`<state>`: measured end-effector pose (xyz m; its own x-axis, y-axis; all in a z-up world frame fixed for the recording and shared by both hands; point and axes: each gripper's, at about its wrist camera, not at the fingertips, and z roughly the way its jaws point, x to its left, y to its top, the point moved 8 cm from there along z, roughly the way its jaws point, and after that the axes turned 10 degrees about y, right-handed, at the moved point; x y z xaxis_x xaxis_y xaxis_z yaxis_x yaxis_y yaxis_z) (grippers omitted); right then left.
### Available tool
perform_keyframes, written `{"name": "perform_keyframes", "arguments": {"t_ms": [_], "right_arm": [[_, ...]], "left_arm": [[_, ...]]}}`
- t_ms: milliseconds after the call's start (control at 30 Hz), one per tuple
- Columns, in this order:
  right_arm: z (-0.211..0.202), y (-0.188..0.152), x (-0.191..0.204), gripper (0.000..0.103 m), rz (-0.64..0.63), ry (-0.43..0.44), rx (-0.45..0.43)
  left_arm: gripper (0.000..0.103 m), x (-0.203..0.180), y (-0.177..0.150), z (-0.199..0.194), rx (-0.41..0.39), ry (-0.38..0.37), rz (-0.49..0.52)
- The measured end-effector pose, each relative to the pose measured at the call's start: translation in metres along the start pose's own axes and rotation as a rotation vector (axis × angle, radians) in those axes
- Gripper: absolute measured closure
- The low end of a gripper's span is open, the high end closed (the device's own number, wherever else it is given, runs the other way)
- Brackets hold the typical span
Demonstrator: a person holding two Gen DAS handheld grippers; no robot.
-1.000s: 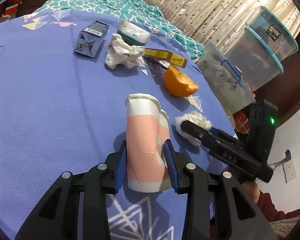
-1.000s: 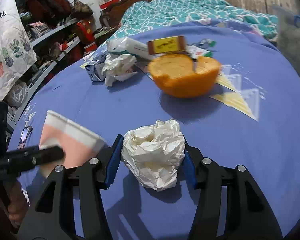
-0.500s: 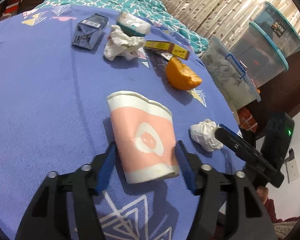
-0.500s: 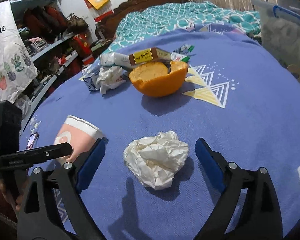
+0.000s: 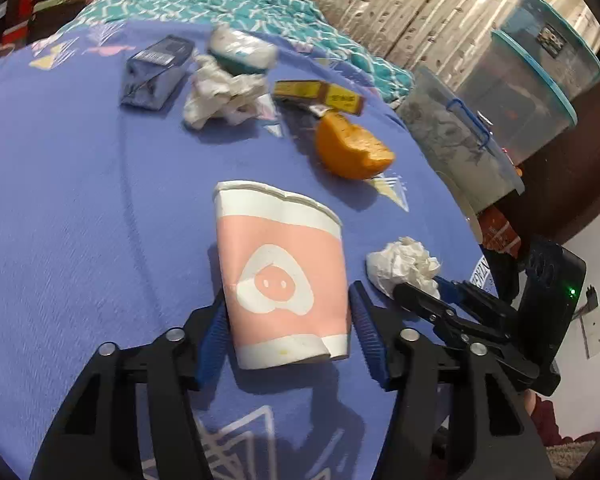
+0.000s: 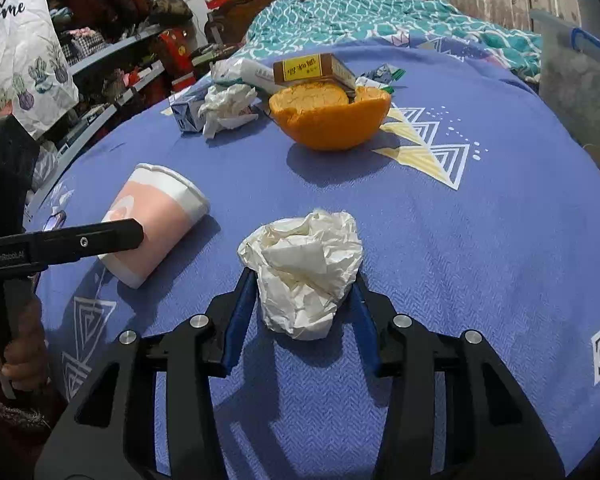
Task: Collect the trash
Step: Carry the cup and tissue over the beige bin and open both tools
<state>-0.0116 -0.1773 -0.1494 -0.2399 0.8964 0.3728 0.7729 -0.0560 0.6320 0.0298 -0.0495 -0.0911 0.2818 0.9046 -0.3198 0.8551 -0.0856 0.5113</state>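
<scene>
While the left tool (image 5: pixel 286 334) has just been narrowing around the lying paper cup (image 5: pixel 282 276), its blue pads look a touch clear of the cup's sides, so it should close gently near the base without crushing it. At the bed's near edge, the right tool (image 6: pixel 304 304) has just narrowed onto the crumpled tissue (image 6: pixel 302 270); squeeze firmly before lifting.

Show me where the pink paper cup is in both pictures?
Left wrist view: the pink paper cup lies on its side in the lower middle, between the fingers of the left claw.
Right wrist view: the same cup lies at the left, partly behind a black finger of the left claw.
Shared landmark: the orange half sits farther back on the blue cloth.
</scene>
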Motion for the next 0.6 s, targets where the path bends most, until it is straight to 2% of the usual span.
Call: {"name": "perform_keyframes", "arguments": {"t_ms": [133,233,367,467,567,600], "right_arm": [[-0.02,0.008,-0.008,0.062,0.034,0.03,-0.08],[-0.04,0.016,-0.032,0.062,0.113,0.023,-0.159],[-0.069,0.016,-0.094,0.062,0.284,-0.028,-0.241],[-0.098,0.013,-0.145,0.062,0.386,-0.081,-0.31],[-0.135,0.012,-0.198,0.061,0.472,-0.15,-0.391],[-0.147,0.013,-0.218,0.061,0.504,-0.176,-0.412]], "left_arm": [[0.05,-0.023,0.011,-0.003,-0.006,-0.046,0.031],[0.05,-0.053,0.022,0.001,0.003,-0.095,0.071],[0.049,-0.109,0.036,0.017,0.039,-0.167,0.159],[0.049,-0.165,0.053,0.044,0.067,-0.199,0.262],[0.049,-0.213,0.068,0.072,0.103,-0.236,0.324],[0.049,-0.24,0.077,0.088,0.119,-0.25,0.353]]}}
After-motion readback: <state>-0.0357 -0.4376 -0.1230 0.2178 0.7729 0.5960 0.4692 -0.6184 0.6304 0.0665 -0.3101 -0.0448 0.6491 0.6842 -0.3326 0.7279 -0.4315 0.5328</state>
